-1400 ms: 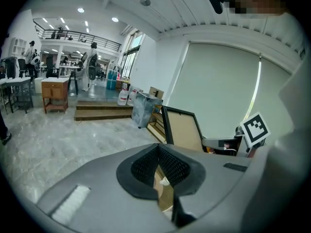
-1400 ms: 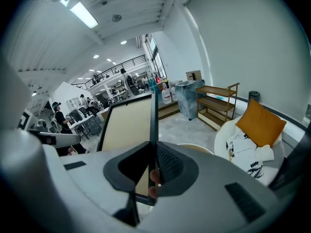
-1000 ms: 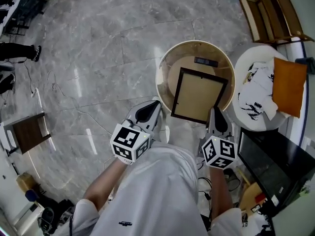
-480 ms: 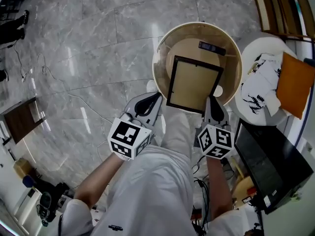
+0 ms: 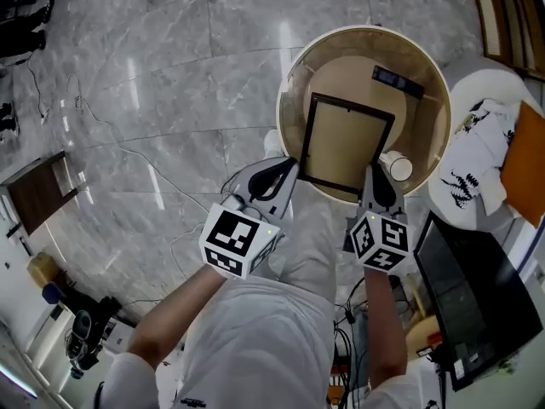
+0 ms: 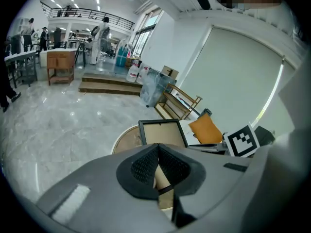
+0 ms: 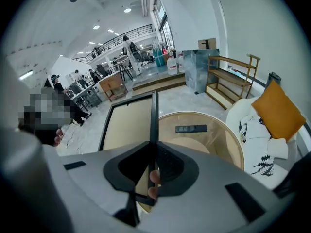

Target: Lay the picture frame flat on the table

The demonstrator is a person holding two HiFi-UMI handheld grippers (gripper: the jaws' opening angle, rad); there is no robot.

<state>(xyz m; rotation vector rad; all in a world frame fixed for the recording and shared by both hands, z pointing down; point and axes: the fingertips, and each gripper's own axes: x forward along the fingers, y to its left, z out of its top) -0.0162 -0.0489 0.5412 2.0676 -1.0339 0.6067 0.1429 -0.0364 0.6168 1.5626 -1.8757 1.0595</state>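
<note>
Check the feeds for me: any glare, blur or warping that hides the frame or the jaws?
Head view: sharp; lights streak the glossy floor, none on the picture frame. Left gripper view: strong fisheye bend, dark corners, jaws crisp. Right gripper view: same bend, frame edge crisp in the right gripper's jaws.

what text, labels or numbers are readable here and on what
No readable text in any view.
Left gripper and right gripper: square marker patterns only, no letters.
Remote: any print too small to read.
White cloth: black pattern, not lettering.
</note>
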